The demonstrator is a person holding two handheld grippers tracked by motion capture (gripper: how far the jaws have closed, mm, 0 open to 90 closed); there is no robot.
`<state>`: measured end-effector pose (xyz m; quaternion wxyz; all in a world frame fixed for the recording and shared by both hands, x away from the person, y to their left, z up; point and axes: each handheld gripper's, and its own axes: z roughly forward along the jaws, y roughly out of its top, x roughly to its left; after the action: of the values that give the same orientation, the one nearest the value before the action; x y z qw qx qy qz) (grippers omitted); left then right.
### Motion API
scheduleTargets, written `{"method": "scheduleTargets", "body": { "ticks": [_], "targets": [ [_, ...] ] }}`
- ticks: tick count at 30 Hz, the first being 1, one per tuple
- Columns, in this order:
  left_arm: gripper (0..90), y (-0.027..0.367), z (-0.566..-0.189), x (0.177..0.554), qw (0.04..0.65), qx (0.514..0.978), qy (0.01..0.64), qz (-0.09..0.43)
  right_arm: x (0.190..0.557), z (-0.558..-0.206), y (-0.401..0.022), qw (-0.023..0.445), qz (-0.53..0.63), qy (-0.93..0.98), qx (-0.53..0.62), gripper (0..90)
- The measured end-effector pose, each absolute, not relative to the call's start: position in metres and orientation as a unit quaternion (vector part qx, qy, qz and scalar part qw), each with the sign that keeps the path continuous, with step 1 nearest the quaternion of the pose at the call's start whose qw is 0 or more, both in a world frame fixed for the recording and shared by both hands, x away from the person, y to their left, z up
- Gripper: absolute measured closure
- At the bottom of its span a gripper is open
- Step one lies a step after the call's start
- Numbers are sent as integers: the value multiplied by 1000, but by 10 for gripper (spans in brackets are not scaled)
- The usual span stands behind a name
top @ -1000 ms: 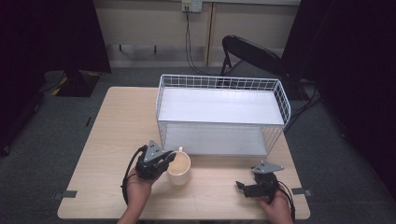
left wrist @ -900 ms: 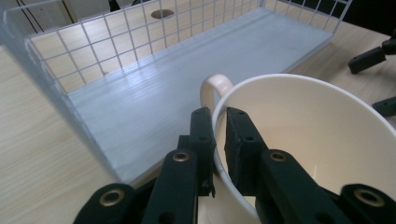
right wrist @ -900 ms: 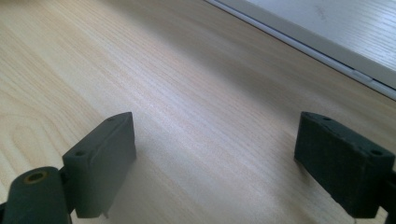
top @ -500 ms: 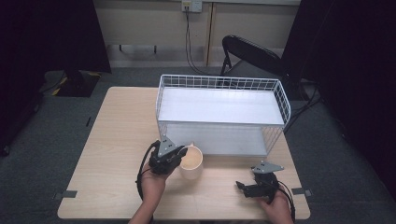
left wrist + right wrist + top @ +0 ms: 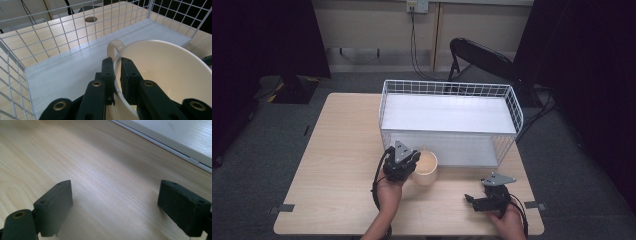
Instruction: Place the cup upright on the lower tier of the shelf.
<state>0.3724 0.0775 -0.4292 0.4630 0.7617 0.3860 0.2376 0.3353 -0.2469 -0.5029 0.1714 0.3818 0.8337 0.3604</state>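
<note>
The left gripper (image 5: 115, 68) has its fingers (image 5: 107, 71) clamped on the rim of the cream mug (image 5: 426, 167), one pad outside, one inside, just beside the handle. The mug sits at lower centre of the high view, close against the front of the white wire basket (image 5: 388, 107). Keep the rim grip firm and the mug level while carrying it. At lower right, the right gripper (image 5: 115, 207) rests with its jaws spread wide and empty over the pale wooden table (image 5: 337, 150). Grey carpet and a black chair (image 5: 477, 57) lie beyond.
</note>
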Motion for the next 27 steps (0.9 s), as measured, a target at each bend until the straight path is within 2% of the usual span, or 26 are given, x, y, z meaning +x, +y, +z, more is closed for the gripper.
{"method": "scheduleTargets", "body": {
  "ticks": [15,27],
  "targets": [
    [818,56,-432,386,448,750,412,258,335,-503,-247,171,360,834,382,120],
    [818,56,-435,392,438,739,435,270,335,-503,-247,171,360,834,382,120]
  ]
}}
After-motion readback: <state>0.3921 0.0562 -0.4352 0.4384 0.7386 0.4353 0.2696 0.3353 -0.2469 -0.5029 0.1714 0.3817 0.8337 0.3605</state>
